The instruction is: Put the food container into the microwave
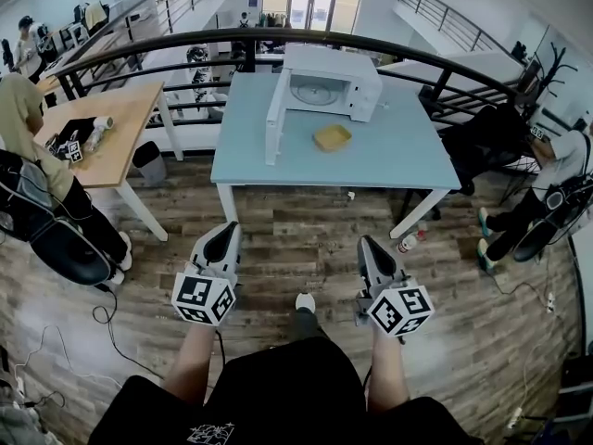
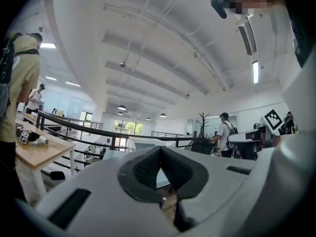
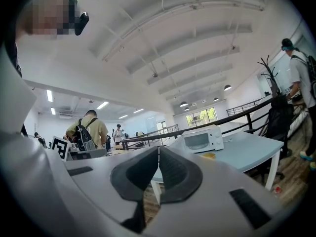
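Head view, shallow yellow food container [image 1: 332,137] (empty), beside open microwave [image 1: 329,86]

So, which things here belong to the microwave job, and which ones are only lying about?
For the job:
- food container, on the blue table
- microwave, door open
- left tool and right tool, both shut and empty

Just lying about:
- wooden table
- bin
- black chair
- railing
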Tool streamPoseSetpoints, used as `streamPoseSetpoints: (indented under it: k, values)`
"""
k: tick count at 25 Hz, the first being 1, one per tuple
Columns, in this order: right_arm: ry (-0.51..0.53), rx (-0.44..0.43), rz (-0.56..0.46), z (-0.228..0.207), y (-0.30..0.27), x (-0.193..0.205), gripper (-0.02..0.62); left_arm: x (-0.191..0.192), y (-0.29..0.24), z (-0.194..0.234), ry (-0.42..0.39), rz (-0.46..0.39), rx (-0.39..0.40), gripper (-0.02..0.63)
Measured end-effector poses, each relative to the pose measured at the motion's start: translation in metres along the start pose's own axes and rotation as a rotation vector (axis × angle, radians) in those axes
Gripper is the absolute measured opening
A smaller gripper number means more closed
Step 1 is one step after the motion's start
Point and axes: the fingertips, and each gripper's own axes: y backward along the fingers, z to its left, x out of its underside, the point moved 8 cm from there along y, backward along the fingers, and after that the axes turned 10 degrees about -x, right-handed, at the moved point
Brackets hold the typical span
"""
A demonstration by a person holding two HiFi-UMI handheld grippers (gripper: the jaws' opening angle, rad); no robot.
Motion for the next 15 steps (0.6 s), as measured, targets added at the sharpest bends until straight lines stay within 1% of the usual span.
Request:
streamPoseSetpoints:
  k: [7,15]
  values:
    - [-0.007,-0.014,0.011,-0.02,-0.021,0.003,0.008,0.005,-0.023,0.004,-0.007,0.007,-0.01,0.008]
    - [-0.022,-0.029,0.028,-0.063,-0.061,0.001,0.008,0.012,-0.071,0.011,-0.009,0.025,-0.033,0.008]
